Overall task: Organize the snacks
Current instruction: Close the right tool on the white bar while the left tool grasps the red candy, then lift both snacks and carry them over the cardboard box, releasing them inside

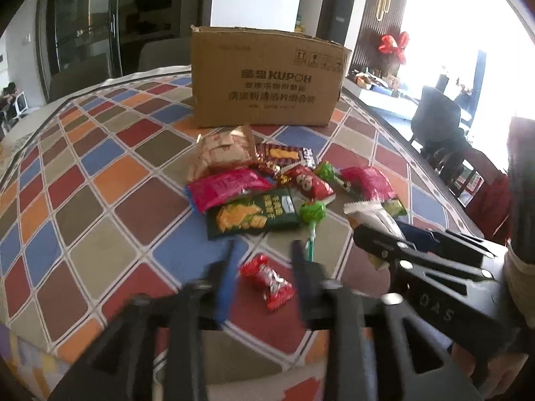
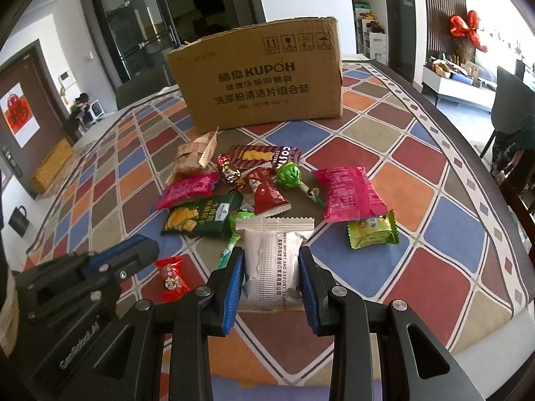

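One white crimped packet (image 2: 272,260) — right claw (image 2: 271,279) clamps it

A home's living and dining area: a dining table (image 2: 418,180) under a patterned multicolour cloth, a dark chair (image 2: 511,107) at 3 o'clock, glass doors (image 2: 133,33) at 11 o'clock, and a red bow (image 2: 464,28) on the slatted wall at 1 o'clock.

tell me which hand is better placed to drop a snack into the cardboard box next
Right. The right gripper already clamps the white packet; the left gripper is open and empty over the red candy, with the box ahead.
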`<state>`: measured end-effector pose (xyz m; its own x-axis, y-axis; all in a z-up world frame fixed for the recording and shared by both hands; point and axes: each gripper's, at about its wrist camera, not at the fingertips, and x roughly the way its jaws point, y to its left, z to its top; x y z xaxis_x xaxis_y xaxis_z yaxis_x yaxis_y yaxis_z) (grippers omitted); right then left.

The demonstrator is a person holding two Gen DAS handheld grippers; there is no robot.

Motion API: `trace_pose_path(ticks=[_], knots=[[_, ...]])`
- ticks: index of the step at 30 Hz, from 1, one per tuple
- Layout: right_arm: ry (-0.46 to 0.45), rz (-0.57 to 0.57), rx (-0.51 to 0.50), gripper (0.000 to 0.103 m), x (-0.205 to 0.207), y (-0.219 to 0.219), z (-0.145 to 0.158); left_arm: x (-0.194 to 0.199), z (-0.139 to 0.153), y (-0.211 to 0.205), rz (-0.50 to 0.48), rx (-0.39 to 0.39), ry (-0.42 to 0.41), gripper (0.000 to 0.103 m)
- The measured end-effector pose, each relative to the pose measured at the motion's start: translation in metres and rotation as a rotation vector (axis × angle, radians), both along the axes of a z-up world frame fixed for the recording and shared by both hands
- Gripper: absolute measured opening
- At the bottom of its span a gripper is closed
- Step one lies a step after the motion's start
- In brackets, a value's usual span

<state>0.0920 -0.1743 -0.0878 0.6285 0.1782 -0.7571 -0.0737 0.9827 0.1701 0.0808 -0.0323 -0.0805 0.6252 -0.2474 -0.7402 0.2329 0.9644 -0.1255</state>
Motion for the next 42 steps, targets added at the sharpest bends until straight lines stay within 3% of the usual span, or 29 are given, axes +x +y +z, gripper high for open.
trace_pose_path(ticks=[4, 13, 15, 18, 23, 42], knots=[[0.008, 0.024, 0.007, 0.033, 0.001, 0.005, -0.003, 0.0, -0.007, 0.003, 0.015, 0.014, 0.035, 0.041], [0.034, 0.028, 0.031, 0.033, 0.003, 0.002, -0.011, 0.012, -0.032, -0.005, 0.001, -0.002, 0.138, 0.041], [0.037, 0.026, 0.032, 0.033, 0.004, 0.002, -0.013, 0.015, -0.034, -0.004, 0.009, -0.007, 0.148, 0.039], [0.043, 0.03, 0.033, 0.033, 0.005, 0.002, -0.015, 0.018, -0.038, -0.006, 0.002, -0.005, 0.157, 0.027], [0.049, 0.034, 0.037, 0.033, 0.006, 0.003, -0.017, 0.019, -0.038, -0.009, -0.012, -0.006, 0.148, 0.018], [-0.033, 0.026, 0.021, 0.033, 0.002, 0.002, 0.008, 0.014, 0.007, -0.005, -0.021, -0.025, -0.002, 0.016]])
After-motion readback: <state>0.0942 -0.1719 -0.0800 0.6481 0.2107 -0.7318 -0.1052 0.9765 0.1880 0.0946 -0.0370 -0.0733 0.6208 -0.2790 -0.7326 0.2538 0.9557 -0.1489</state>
